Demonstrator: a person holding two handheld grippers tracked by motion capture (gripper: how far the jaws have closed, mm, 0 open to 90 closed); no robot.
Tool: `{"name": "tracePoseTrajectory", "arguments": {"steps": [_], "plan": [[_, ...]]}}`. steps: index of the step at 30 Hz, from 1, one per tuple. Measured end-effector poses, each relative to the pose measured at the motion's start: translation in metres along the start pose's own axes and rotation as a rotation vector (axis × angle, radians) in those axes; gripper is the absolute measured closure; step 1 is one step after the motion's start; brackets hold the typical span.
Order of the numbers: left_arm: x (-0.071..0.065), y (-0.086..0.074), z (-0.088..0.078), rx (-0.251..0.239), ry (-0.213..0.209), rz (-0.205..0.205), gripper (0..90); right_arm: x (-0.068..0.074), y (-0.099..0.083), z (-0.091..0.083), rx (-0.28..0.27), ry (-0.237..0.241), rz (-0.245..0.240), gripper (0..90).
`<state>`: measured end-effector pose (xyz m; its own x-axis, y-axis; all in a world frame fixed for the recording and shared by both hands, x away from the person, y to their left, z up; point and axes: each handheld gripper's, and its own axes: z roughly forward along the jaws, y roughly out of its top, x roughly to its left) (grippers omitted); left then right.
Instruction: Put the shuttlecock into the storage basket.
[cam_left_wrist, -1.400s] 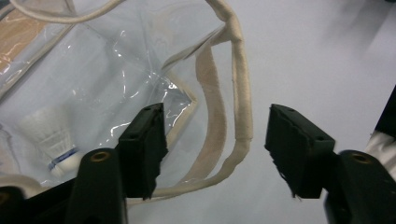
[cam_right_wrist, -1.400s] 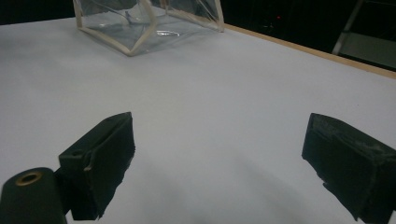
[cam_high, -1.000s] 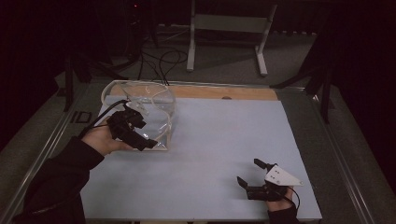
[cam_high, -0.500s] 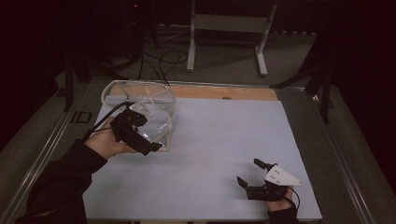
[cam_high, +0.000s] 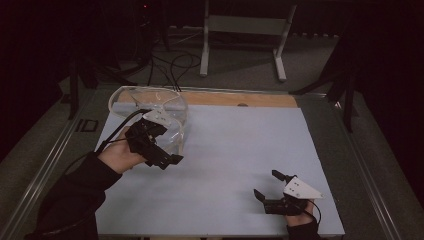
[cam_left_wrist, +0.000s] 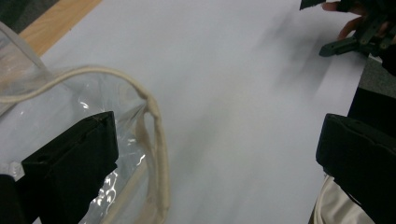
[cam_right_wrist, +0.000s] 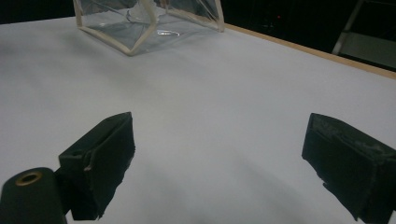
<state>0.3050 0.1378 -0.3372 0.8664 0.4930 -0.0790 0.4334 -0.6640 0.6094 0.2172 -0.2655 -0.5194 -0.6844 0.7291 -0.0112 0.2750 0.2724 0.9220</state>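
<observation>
**Left fingers apart beside clear bag, right gripper idle**

Clear plastic bag (cam_high: 150, 107) with cream piping sits at the far left corner of the white sheet (cam_high: 235, 150) on the desk (cam_high: 325, 130), standing open and crumpled. Left gripper (cam_high: 167, 159) hovers at the bag's near right side, held in the left hand (cam_high: 119, 156). Its fingers (cam_left_wrist: 74, 158) have just been opening and now stand wide apart, nothing clamped; in the left gripper view the bag's piped edge (cam_left_wrist: 156, 140) lies just beside the left-hand finger, not pinched. Cable trails from the gripper over the bag's rim.

Right gripper (cam_high: 270, 192) rests low near the near right corner of the sheet, well apart from the bag. Its fingers (cam_right_wrist: 100, 158) are spread wide over bare sheet, holding nothing; the bag (cam_right_wrist: 140, 23) shows far ahead.
</observation>
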Motion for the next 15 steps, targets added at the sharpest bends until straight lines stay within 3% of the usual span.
{"name": "tracePoseTrajectory", "arguments": {"steps": [15], "plan": [[-0.038,0.012,0.015,-0.028,-0.081,0.129,0.0,0.000,0.000,0.000,0.000,0.001,-0.001,9.1]]}}
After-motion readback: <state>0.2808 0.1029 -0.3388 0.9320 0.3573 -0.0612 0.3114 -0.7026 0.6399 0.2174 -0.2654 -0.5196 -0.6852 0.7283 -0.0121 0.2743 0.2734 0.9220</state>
